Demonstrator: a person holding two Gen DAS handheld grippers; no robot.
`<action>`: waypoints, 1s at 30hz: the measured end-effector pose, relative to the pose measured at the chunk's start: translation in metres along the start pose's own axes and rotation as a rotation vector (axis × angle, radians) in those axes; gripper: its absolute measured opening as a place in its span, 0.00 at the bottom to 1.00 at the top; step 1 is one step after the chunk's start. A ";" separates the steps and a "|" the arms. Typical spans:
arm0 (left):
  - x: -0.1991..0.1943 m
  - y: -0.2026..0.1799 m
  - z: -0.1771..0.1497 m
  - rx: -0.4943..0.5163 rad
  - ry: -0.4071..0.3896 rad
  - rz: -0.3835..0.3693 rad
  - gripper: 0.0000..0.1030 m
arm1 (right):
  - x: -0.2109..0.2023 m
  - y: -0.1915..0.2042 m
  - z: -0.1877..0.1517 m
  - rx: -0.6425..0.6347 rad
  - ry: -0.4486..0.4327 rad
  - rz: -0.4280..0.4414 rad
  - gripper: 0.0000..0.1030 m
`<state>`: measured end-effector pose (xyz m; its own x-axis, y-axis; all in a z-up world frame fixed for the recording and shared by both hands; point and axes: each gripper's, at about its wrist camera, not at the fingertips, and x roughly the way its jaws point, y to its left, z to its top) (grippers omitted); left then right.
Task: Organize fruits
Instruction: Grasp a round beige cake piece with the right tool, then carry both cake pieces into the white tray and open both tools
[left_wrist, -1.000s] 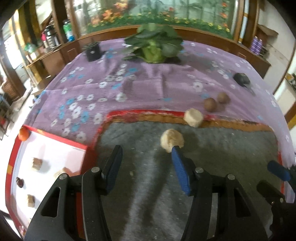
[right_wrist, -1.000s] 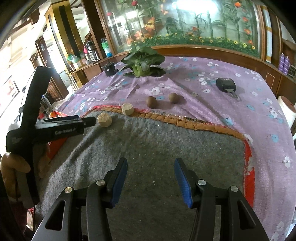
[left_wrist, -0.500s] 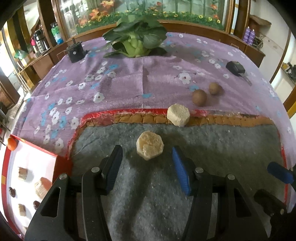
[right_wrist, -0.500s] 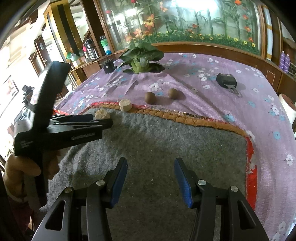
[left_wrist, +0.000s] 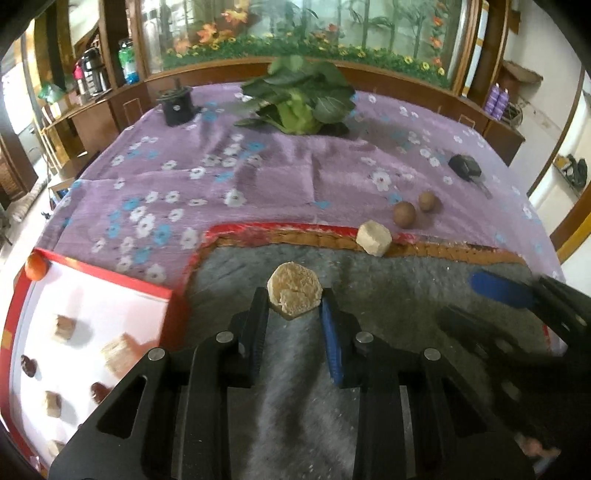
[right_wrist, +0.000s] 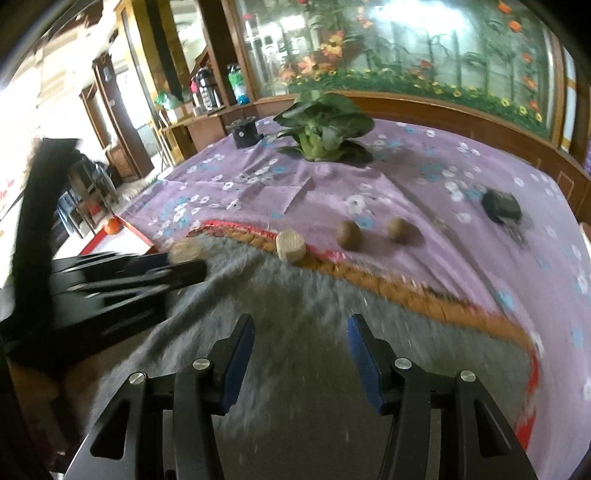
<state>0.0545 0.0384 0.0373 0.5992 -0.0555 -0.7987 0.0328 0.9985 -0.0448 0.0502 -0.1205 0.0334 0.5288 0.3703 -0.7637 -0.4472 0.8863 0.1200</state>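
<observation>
Showing a tan, faceted, roughly hexagonal chunk (left_wrist: 294, 293), flat face toward the camera, no clear long axis, over the grey mat (left_wrist: 406, 288). The left gripper (left_wrist: 293, 314) has just closed on it. The right gripper (right_wrist: 301, 350) stands half open, empty.

Purple flowered cloth (left_wrist: 229, 173), grey felt mat (left_wrist: 406, 295), red-rimmed white tray (left_wrist: 96, 295)

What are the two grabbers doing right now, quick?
Left gripper: jaws have just been closing and now pinch the tan peeled fruit chunk over the grey mat.
Right gripper: open, holding nothing.
</observation>
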 end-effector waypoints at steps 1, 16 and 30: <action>-0.003 0.003 -0.001 -0.009 -0.003 -0.001 0.26 | 0.010 0.002 0.007 -0.013 0.006 0.003 0.50; -0.012 0.025 -0.010 -0.037 0.004 0.018 0.26 | 0.047 0.016 0.038 -0.080 0.038 0.021 0.24; -0.054 0.044 -0.033 -0.045 -0.044 0.062 0.26 | -0.014 0.081 0.002 -0.101 -0.015 0.066 0.24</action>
<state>-0.0032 0.0856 0.0586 0.6335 0.0077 -0.7737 -0.0408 0.9989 -0.0235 0.0078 -0.0531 0.0544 0.5062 0.4316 -0.7467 -0.5517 0.8275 0.1043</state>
